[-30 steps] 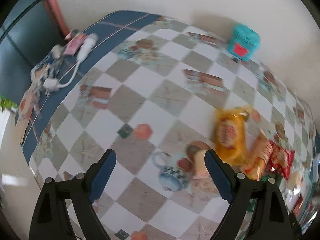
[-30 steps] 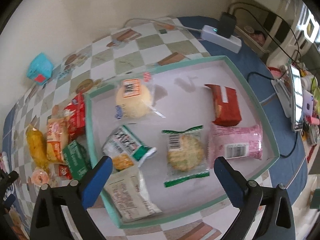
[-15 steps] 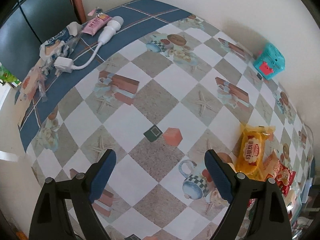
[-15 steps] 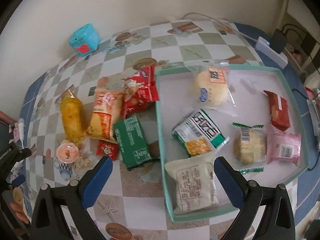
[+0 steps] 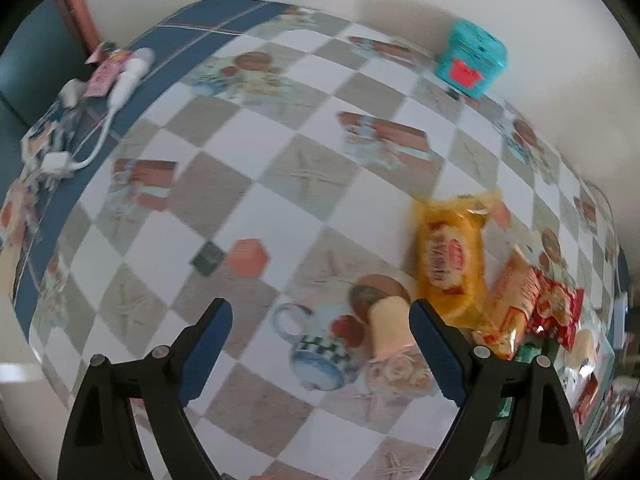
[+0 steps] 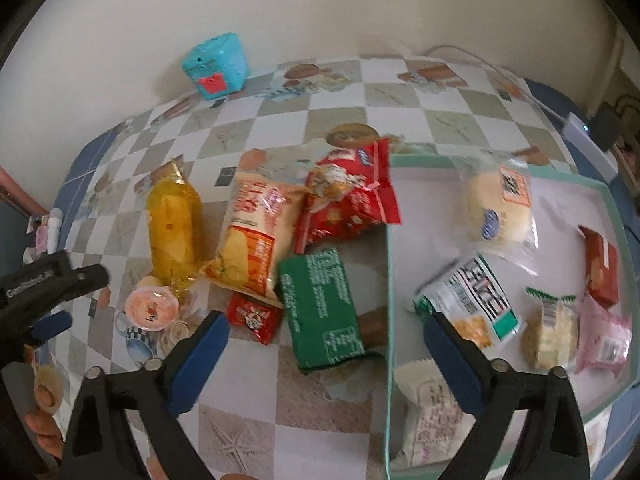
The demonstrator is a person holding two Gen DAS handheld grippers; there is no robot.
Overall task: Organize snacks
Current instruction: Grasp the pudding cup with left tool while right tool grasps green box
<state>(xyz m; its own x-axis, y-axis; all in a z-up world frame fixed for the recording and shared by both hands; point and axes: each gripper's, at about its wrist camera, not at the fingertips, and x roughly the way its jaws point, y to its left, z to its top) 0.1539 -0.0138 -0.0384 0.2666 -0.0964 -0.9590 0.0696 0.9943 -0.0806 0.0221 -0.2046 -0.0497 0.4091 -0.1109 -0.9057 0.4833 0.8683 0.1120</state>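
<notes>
Loose snacks lie on the checkered table left of a teal-rimmed tray (image 6: 387, 280): a yellow packet (image 6: 174, 226), an orange chip bag (image 6: 252, 236), a red bag (image 6: 350, 200), a green packet (image 6: 322, 308), a small red sachet (image 6: 252, 316) and a small jelly cup (image 6: 151, 307). The tray holds several wrapped snacks, among them a round bun (image 6: 498, 208). My right gripper (image 6: 326, 332) is open above the green packet. My left gripper (image 5: 320, 316) is open and empty, its right finger beside the jelly cup (image 5: 390, 322) and yellow packet (image 5: 450, 262).
A teal box (image 6: 216, 66) stands at the wall; it also shows in the left wrist view (image 5: 472, 58). A white power strip (image 6: 592, 146) with a cable lies at the back right. A charger cable and a tube (image 5: 106, 72) lie on the blue table border at the left.
My right gripper has swung left from over the tray to the loose snacks. My left gripper has come closer to the jelly cup and the yellow packet.
</notes>
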